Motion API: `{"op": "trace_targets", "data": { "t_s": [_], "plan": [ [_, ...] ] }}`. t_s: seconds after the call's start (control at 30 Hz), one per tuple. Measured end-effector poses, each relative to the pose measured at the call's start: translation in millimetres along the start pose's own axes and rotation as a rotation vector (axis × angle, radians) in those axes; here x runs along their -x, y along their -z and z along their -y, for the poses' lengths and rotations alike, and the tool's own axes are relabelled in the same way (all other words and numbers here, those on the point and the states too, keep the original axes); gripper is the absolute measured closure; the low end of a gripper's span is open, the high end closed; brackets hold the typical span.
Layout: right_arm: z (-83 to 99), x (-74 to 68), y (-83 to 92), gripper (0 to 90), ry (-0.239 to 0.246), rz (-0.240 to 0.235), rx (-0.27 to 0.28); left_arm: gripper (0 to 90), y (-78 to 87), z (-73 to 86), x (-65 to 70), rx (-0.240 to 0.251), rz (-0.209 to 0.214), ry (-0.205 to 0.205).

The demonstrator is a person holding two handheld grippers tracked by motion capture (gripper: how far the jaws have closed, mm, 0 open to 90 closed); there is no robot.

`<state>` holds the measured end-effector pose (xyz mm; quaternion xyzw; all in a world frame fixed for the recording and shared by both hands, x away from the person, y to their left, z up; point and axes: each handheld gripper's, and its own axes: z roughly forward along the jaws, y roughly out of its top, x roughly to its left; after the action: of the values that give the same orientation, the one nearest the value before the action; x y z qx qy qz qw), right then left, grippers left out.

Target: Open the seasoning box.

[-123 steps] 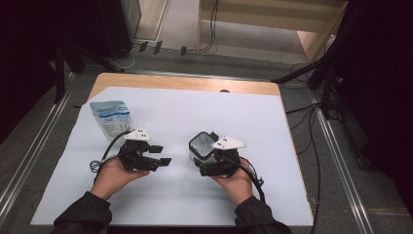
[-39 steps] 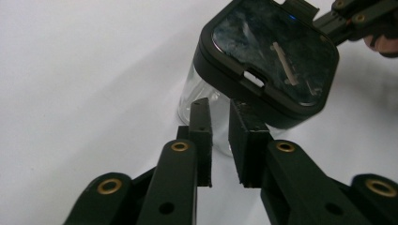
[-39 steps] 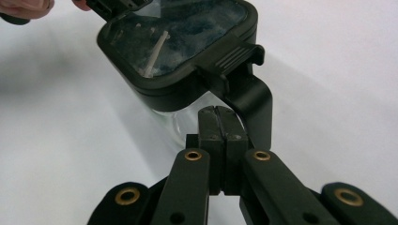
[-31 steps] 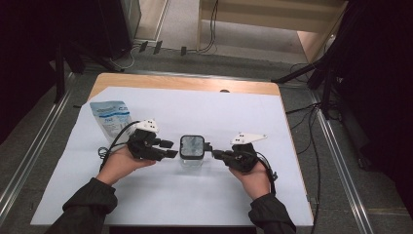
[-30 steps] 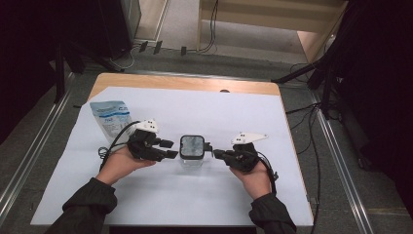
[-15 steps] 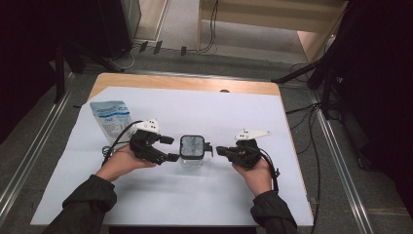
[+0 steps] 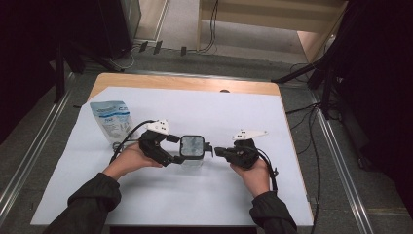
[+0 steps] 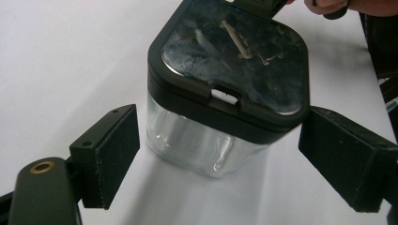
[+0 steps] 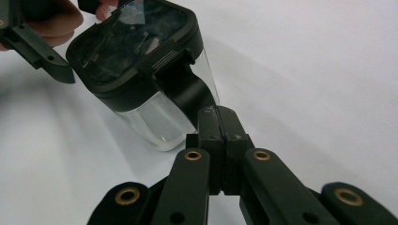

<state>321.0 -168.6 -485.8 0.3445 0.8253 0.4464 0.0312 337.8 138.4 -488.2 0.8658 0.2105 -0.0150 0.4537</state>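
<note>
Two grippers work the clear square plastic jar with a black lid [image 7: 192, 152] at mid-table: my right gripper [image 9: 217, 112] pinches its lid's side tab at three o'clock, my left gripper [image 8: 244, 154] has just spread its jaws around the jar without touching, so next I must close them on it.

Wooden table [image 7: 146, 82], white sheet [image 7: 253, 122], grey floor [image 7: 336, 161], dark surroundings.

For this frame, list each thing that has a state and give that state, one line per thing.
Clear container: upright on the table, black lid shut on it.
Lid handle: hanging down the container's side, pinched in the right gripper.
Left gripper: jaws just opened, pads standing clear either side of the container.
Right gripper: shut on the lid handle.
Blue-and-white pouch: lying on the white sheet; whether sealed, cannot tell.
</note>
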Motion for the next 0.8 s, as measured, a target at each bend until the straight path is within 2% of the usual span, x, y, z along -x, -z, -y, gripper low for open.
{"op": "trace_targets", "data": {
  "t_s": [0.13, 0.23, 0.43, 0.8],
  "plan": [
    [1.0, -2.4, -4.1, 90.0, -0.006, 0.002, -0.005, 14.2, -6.3, -1.6, 1.5, -0.007, 0.004, -0.023],
    [2.0, -2.2, -4.6, 90.0, -0.016, 0.004, -0.010, 14.7, -9.3, -1.9, 2.5, -0.006, -0.011, -0.032],
    [3.7, -3.3, -5.3, 90.0, -0.013, 0.014, -0.014, 13.4, -13.4, -1.8, 2.8, -0.001, -0.011, -0.010],
    [3.9, -4.2, -5.2, 90.0, -0.013, 0.027, -0.011, 13.4, -14.1, -4.4, 6.8, -0.013, -0.035, -0.018]
  ]
}}
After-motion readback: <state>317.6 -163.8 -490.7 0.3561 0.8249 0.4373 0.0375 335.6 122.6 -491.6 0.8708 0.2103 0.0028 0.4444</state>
